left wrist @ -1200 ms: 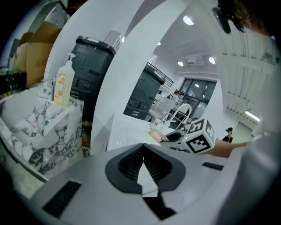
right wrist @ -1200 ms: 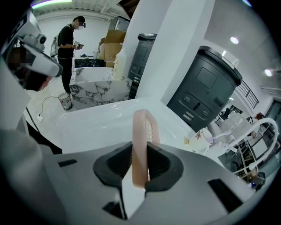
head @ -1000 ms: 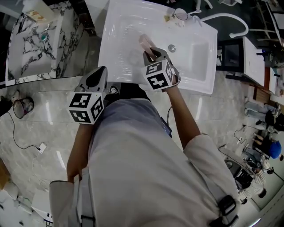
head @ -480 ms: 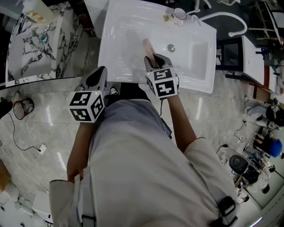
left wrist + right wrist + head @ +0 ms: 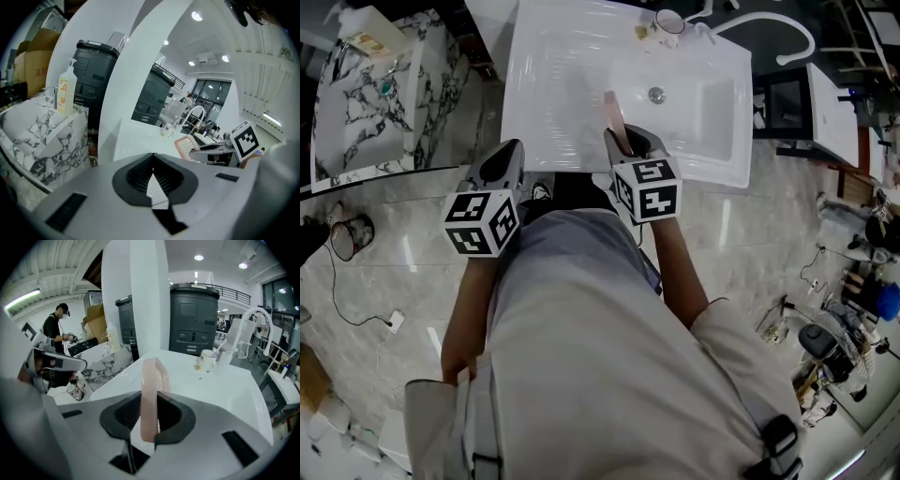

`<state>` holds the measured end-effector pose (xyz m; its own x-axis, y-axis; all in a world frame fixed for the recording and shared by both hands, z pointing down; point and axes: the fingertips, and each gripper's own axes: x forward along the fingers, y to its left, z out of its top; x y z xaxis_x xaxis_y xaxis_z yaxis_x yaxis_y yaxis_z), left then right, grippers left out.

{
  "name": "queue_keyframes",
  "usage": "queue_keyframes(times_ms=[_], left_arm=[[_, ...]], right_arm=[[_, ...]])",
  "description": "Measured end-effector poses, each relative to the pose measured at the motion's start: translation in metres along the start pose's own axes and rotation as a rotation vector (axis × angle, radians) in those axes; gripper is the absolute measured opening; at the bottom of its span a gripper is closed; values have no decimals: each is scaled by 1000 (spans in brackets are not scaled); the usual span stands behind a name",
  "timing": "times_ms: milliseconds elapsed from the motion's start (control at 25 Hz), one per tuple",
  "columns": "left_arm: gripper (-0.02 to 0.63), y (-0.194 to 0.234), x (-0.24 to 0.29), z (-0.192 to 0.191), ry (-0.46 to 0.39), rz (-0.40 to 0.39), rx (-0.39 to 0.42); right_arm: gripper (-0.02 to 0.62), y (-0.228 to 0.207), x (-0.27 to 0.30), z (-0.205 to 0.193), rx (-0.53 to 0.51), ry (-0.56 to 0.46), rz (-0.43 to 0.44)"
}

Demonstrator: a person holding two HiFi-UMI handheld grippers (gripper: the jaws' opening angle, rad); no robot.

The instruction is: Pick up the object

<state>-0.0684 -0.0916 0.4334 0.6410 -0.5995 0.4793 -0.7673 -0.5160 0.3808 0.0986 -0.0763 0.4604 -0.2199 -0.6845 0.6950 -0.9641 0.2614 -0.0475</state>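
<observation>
A white washbasin desk (image 5: 562,75) lay below. Near its front edge, the right tongs (image 5: 628,142) gripped a pink grid tray (image 5: 614,114) on edge. The left tongs (image 5: 510,152) were closed and empty.

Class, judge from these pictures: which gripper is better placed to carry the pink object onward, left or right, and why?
Right. The right gripper is clamped on the pink object over the white counter; the left gripper is shut and empty by the counter's near edge.

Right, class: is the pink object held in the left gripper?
No, the pink object sits clamped in the right gripper, while the left gripper is shut with nothing in it.
</observation>
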Motion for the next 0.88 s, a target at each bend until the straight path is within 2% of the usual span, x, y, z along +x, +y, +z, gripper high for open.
queue_keyframes(times_ms=[480, 880], left_arm=[[3, -12, 0, -7, 22, -12, 20], [3, -23, 1, -10, 38, -34, 38]], right_arm=[[80, -1, -26, -13, 152, -63, 18], [78, 1, -40, -18, 156, -92, 25]])
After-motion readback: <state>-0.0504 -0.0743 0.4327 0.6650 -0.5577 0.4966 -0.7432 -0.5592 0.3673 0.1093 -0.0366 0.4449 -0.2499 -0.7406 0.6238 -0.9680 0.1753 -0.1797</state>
